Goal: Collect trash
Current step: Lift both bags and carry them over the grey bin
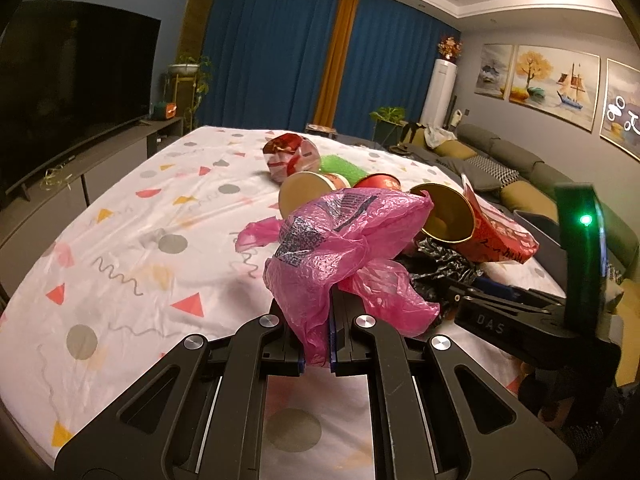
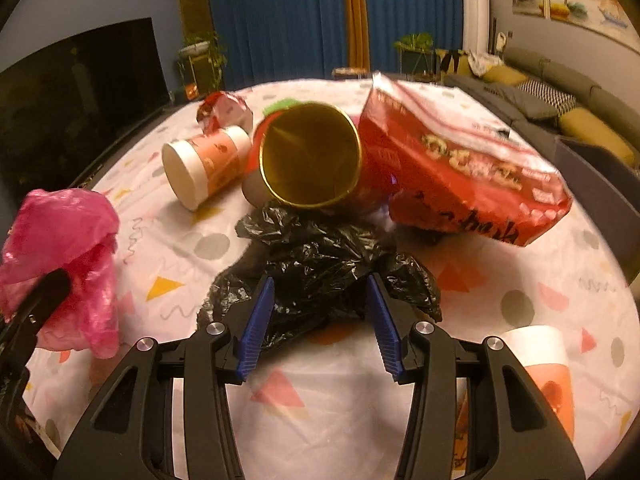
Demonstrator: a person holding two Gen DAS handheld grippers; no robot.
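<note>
We are pinching a pink bag (image 1: 340,248) in the left gripper (image 1: 318,332); right gripper (image 2: 320,312) jaws are spreading around a black bag (image 2: 320,264). The gold-lined cup (image 2: 310,156) at twelve o'clock is lying sideways, empty, mouth facing us.

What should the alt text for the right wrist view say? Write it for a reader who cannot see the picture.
The right gripper, blue pads apart, straddles a crumpled black plastic bag on a patterned tablecloth. Behind the bag lie a gold-lined cup on its side, a red snack bag and a paper cup. At left, the left gripper holds a pink plastic bag.
</note>
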